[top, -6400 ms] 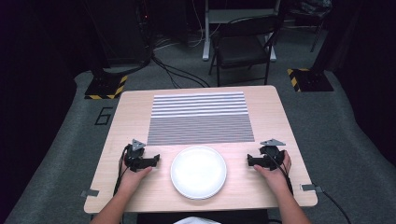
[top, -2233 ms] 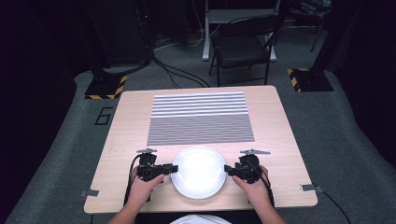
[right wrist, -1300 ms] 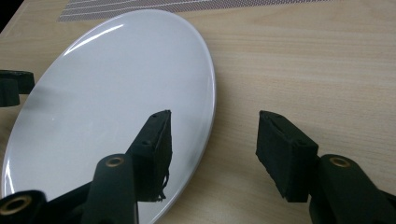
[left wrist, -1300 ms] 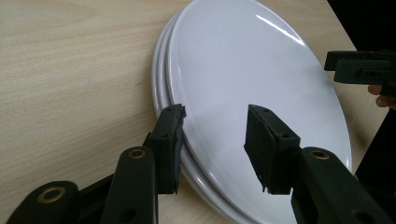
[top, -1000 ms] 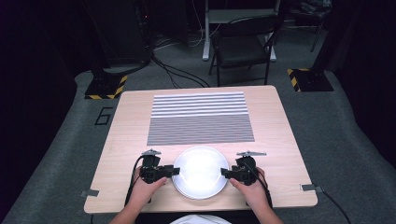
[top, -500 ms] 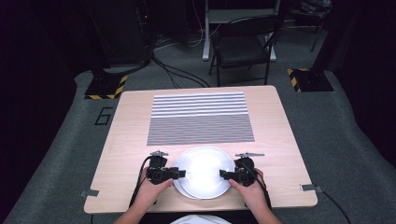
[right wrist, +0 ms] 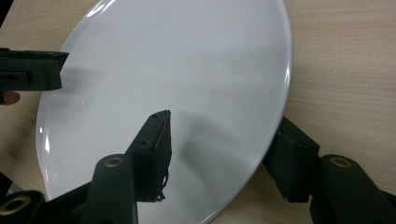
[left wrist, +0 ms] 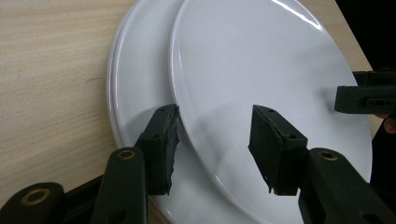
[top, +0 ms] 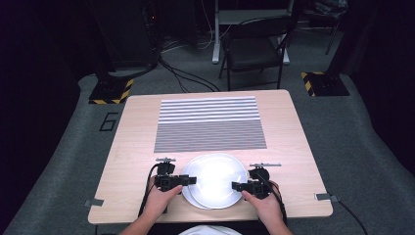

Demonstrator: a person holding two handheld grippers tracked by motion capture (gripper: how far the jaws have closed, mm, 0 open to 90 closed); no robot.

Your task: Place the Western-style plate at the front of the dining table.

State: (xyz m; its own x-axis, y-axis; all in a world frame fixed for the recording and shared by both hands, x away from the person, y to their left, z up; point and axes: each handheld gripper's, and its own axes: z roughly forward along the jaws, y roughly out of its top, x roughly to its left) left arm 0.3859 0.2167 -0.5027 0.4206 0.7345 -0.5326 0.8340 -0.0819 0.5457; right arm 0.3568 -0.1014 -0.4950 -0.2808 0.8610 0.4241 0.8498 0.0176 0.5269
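Two white plates are stacked at the table's near edge. The upper plate (top: pixel 215 174) (left wrist: pixel 261 70) (right wrist: pixel 177 60) sits offset, so the lower plate (top: pixel 190 197) (left wrist: pixel 135 93) shows as a crescent at its near left. My left gripper (top: pixel 192 180) (left wrist: pixel 215 140) is open and straddles the upper plate's left rim, one jaw beneath the rim and over the lower plate, the other above the upper plate. My right gripper (top: pixel 237 186) (right wrist: pixel 219 144) is open astride the right rim, one jaw over the plate, one outside it.
A striped mat (top: pixel 210 122) covers the far half of the wooden table (top: pixel 132 161). Beyond the table stand a folding chair (top: pixel 254 51) and floor cables. Bare wood lies to either side of the plates.
Both grippers have slid inward from the table's sides onto the plate rims. The upper plate now sits shifted off the lower one, which peeks out at the near left.
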